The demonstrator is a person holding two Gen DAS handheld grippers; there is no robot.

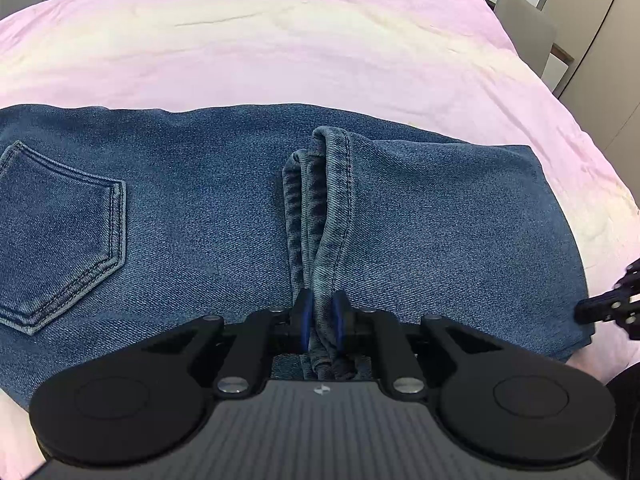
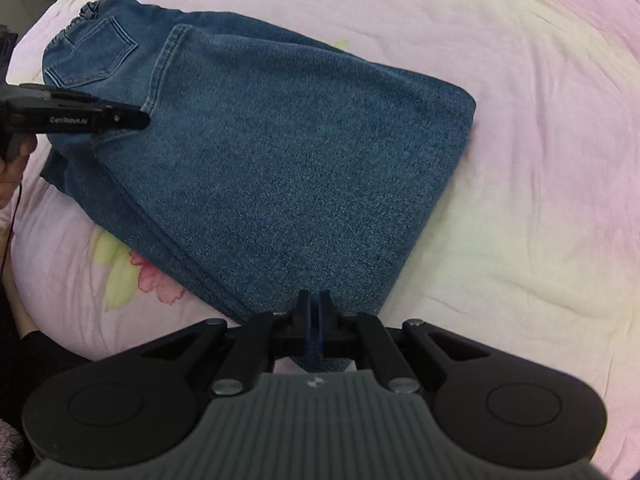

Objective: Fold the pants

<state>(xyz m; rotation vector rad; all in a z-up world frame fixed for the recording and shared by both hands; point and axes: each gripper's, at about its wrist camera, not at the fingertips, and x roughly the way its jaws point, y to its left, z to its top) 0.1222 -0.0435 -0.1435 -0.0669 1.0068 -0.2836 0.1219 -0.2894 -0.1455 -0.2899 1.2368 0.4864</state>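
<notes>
Blue denim pants (image 1: pixel 200 208) lie folded on a pink bedsheet (image 1: pixel 280 52), back pocket (image 1: pixel 60 240) at the left. My left gripper (image 1: pixel 321 314) is shut on the hems of the legs (image 1: pixel 332 200), which are folded back over the pants. In the right wrist view the pants (image 2: pixel 280 160) run from the waistband (image 2: pixel 80 16) at the far left to the near fold. My right gripper (image 2: pixel 315 312) is shut on the near corner of the folded pants. The left gripper shows there at the left (image 2: pixel 132 118), the right gripper's tip in the left wrist view (image 1: pixel 608 308).
The bedsheet (image 2: pixel 520 160) has a flower print (image 2: pixel 156 276) beside the pants. A grey chair (image 1: pixel 524 28) and cabinets (image 1: pixel 600 60) stand beyond the bed's far right edge. A hand (image 2: pixel 12 176) shows at the left edge.
</notes>
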